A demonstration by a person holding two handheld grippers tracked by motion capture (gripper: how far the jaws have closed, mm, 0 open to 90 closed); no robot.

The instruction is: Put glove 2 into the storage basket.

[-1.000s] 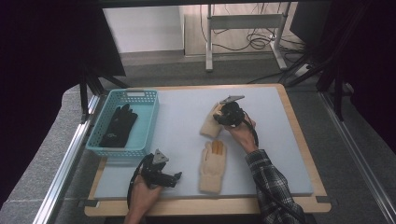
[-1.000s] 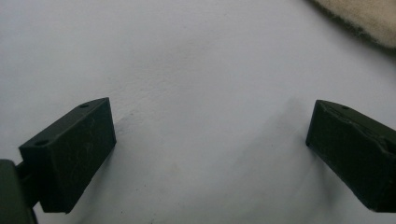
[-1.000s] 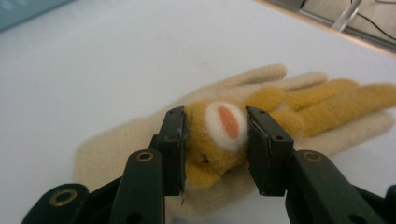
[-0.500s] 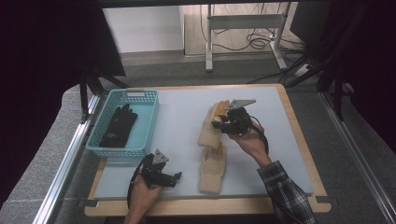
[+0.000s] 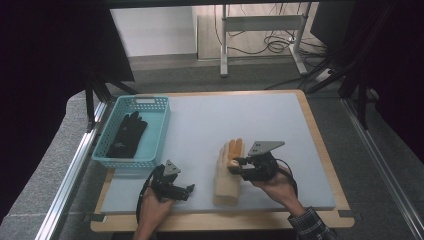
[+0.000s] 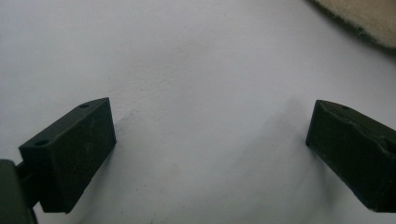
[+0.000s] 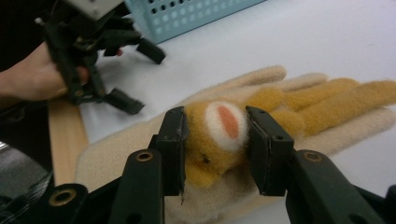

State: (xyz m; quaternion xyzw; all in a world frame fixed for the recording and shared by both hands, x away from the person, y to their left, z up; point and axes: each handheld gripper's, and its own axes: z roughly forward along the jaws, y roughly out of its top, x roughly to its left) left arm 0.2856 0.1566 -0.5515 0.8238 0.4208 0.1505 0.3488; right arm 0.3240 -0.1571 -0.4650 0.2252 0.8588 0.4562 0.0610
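Jaws of the right gripper (image 7: 215,149) are pinching the glove (image 7: 261,116), fingers pointing away; the basket (image 5: 150,107) is lying leftward, nearer the open, empty left gripper (image 5: 172,187).

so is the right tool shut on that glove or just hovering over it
Shut on it: in the right gripper view the right tool has both jaws pressed into the bunched orange part of the top glove.
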